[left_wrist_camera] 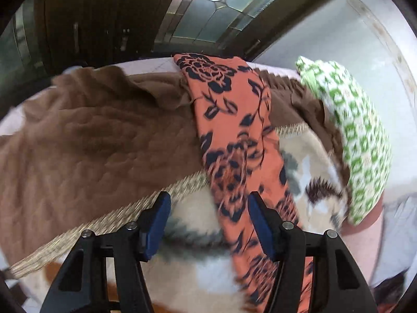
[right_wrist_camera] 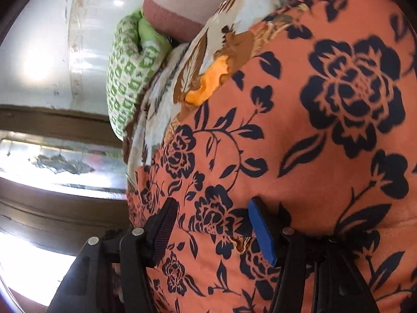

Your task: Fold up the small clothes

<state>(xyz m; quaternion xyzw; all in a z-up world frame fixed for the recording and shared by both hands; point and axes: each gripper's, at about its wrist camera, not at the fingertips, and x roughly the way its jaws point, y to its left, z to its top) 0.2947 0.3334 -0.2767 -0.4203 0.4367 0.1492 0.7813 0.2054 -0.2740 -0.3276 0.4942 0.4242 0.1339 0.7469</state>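
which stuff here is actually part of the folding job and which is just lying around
Part of the job:
- orange floral cloth, lying in a long strip
- brown cloth, spread out, probably next
- left gripper and right gripper, both open

Just lying about:
- green patterned pillow
- leaf-print bedcover underneath
- window behind

A home bedroom.
A bed with a leaf-print bedspread (left_wrist_camera: 307,161), green pillow (left_wrist_camera: 362,140), dark wooden door (left_wrist_camera: 86,20) and leaded-glass window (left_wrist_camera: 216,2).
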